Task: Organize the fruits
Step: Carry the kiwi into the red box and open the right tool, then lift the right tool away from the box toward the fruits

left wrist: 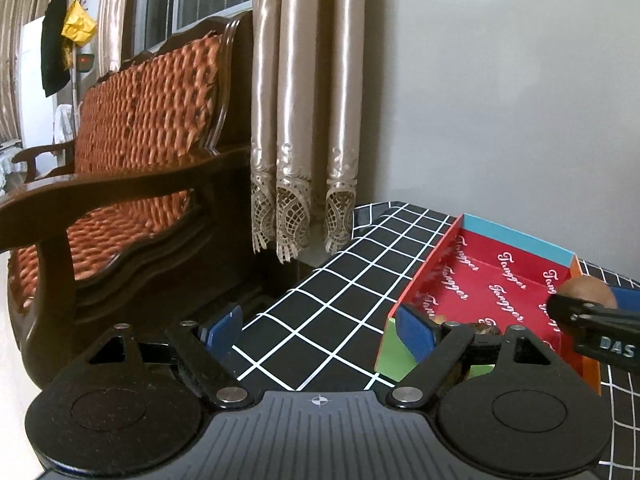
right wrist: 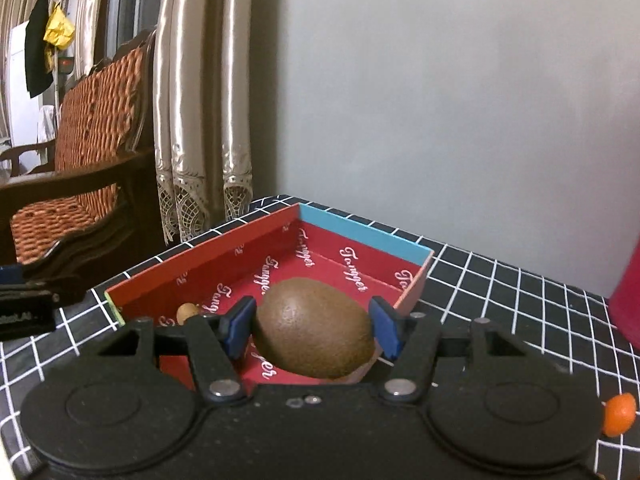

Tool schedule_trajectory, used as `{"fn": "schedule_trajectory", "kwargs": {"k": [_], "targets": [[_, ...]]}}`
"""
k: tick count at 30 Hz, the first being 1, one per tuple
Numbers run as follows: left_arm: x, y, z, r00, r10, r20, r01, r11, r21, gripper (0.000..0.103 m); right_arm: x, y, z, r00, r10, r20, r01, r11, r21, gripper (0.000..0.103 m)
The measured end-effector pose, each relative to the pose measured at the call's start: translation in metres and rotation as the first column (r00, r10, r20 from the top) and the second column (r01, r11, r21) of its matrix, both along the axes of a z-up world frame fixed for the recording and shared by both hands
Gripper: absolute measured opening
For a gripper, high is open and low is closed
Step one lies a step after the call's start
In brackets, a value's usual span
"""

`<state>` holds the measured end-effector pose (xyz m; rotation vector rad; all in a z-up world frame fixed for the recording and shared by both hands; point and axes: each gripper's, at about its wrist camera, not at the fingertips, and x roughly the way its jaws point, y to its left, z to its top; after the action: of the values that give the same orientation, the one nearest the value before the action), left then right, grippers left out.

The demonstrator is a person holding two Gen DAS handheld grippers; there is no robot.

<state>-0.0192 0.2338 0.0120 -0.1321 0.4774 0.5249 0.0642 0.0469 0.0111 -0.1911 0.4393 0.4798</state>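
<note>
A brown kiwi (right wrist: 314,328) sits between the blue pads of my right gripper (right wrist: 314,326), which is shut on it just above the near end of the red cardboard box (right wrist: 208,262). A small tan fruit (right wrist: 186,313) lies on the box floor at the left. In the left wrist view the same kiwi (left wrist: 588,290) shows at the right edge, held by the right gripper (left wrist: 592,312) over the box (left wrist: 436,256). My left gripper (left wrist: 318,330) stands open with nothing between its fingers, beside the box's green near-left corner, over the checked tablecloth (left wrist: 340,296).
An orange fruit (right wrist: 619,419) lies on the tablecloth (right wrist: 500,280) at the right. A tall red object (right wrist: 628,296) stands at the right edge. A wooden wicker-backed chair (left wrist: 140,152) and curtains (left wrist: 304,120) are left of the table; a grey wall is behind.
</note>
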Motion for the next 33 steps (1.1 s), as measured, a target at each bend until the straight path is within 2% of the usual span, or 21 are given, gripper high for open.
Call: {"fn": "schedule_trajectory", "kwargs": {"k": [5,6,7,8,13,17,22,28,33], "targets": [[0.003,-0.001,-0.002,1.000,-0.006,0.000,0.006,1.000,-0.002,0.083,0.004,0.006,-0.005,1.000,0.013,-0.017,-0.013,1.000,-0.016,0.060],[0.003,-0.001,-0.002,1.000,-0.007,-0.001,0.007,1.000,-0.003,0.083,0.006,0.009,-0.006,1.000,0.018,-0.017,-0.019,1.000,-0.017,0.051],[0.004,-0.001,-0.003,1.000,-0.007,-0.002,0.007,1.000,-0.003,0.083,0.005,0.008,-0.006,1.000,0.025,-0.013,-0.025,1.000,-0.016,0.033],[0.005,-0.002,-0.003,1.000,-0.007,-0.004,0.007,1.000,-0.002,0.083,0.006,0.011,-0.006,0.999,0.031,-0.012,-0.031,0.999,-0.020,0.032],[0.006,-0.007,-0.004,1.000,-0.013,-0.006,0.013,1.000,-0.002,0.083,0.003,0.011,0.000,0.999,0.030,0.017,-0.030,0.999,-0.010,0.039],[0.005,-0.016,-0.002,0.999,-0.034,0.000,0.034,0.999,0.004,0.084,-0.003,0.000,0.007,0.999,0.018,0.033,-0.018,1.000,0.003,0.040],[0.004,-0.037,0.003,0.996,-0.085,0.013,0.084,0.996,0.023,0.084,-0.019,-0.033,0.015,0.998,-0.037,0.049,0.036,0.999,0.032,0.068],[0.004,-0.077,0.011,0.985,-0.173,0.014,0.172,0.983,0.057,0.084,-0.041,-0.083,0.017,0.992,-0.109,0.057,0.107,0.994,0.031,0.068],[0.001,-0.120,0.014,0.966,-0.258,0.006,0.257,0.963,0.079,0.084,-0.057,-0.125,0.011,0.982,-0.183,0.051,0.181,0.983,0.033,0.068]]}}
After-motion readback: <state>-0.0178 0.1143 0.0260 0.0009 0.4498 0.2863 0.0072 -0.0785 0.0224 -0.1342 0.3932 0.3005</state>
